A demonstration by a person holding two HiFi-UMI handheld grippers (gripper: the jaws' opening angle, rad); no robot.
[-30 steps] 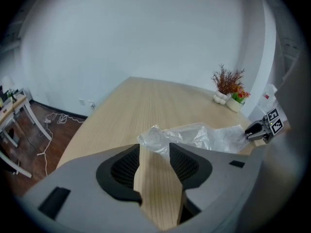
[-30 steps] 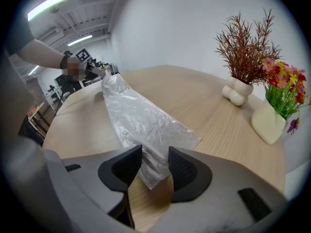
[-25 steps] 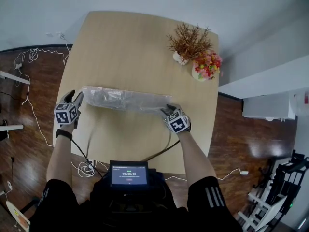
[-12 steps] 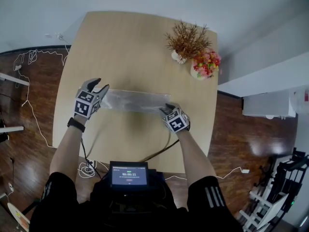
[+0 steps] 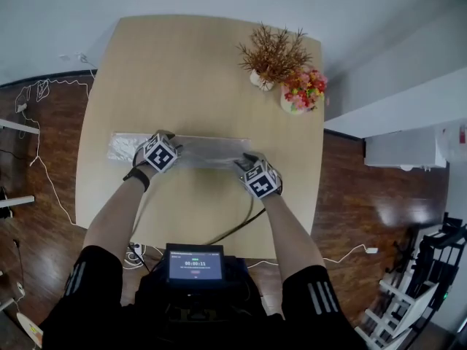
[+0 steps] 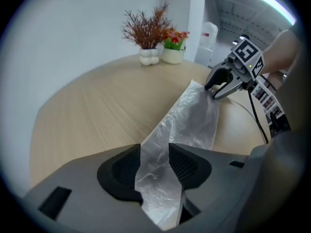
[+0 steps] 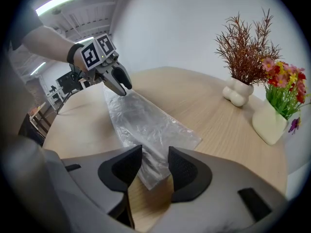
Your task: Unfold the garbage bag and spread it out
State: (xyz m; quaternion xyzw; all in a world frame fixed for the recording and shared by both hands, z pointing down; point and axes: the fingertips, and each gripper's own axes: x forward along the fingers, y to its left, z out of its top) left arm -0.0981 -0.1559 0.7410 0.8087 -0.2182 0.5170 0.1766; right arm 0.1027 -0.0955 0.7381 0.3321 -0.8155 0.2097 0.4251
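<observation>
Head view: the clear, crinkled plastic garbage bag (image 5: 208, 150) lies as a long flat strip across the light wooden table (image 5: 190, 71). The left gripper (image 5: 162, 135) is over its left part, and the right gripper (image 5: 246, 160) is at its right end.

Left gripper view: jaws spread, with the film running through the gap.

Right gripper view: jaws spread, with the bag's corner between them on the tabletop.

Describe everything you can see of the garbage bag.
The garbage bag is thin, translucent, crinkled plastic, still folded into a long narrow strip lying across the wooden table. The left hand-held gripper straddles it partway along, leaving its left end free; the right hand-held gripper straddles its right end. In both gripper views the film runs between jaws that stand apart.
</observation>
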